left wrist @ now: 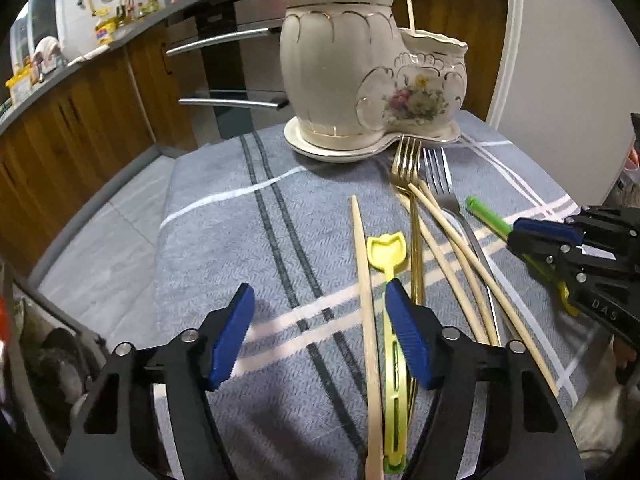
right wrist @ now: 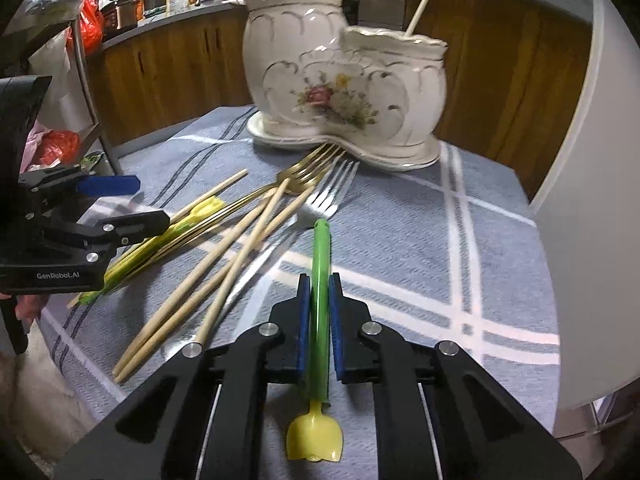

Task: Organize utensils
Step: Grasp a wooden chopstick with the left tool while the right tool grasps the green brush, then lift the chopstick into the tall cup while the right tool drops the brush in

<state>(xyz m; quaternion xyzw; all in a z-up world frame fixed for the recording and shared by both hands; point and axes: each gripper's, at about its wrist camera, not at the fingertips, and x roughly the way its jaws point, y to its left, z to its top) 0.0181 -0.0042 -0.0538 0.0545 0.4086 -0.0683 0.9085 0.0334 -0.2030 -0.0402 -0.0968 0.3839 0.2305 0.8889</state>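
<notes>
A cream two-part ceramic holder [left wrist: 360,76] [right wrist: 344,80] stands at the back of the cloth, one chopstick [left wrist: 409,4] in its smaller cup. Gold forks [left wrist: 406,168], a silver fork [left wrist: 438,184], several wooden chopsticks [left wrist: 452,248] [right wrist: 224,272] and a yellow-green plastic spoon [left wrist: 387,258] lie on the cloth. My left gripper [left wrist: 320,320] is open, low over the cloth; its right pad sits beside the yellow-green spoon. My right gripper [right wrist: 319,312] [left wrist: 560,248] is shut on a green-handled spoon [right wrist: 320,280] with a yellow bowl [right wrist: 314,438] pointing back toward the camera.
The grey-blue striped cloth [left wrist: 240,240] covers a small table. Wooden cabinets and a counter [left wrist: 80,128] stand behind, with an oven's handles [left wrist: 224,42]. A white panel [right wrist: 592,200] lies at the right. Bags [right wrist: 60,144] sit at the left.
</notes>
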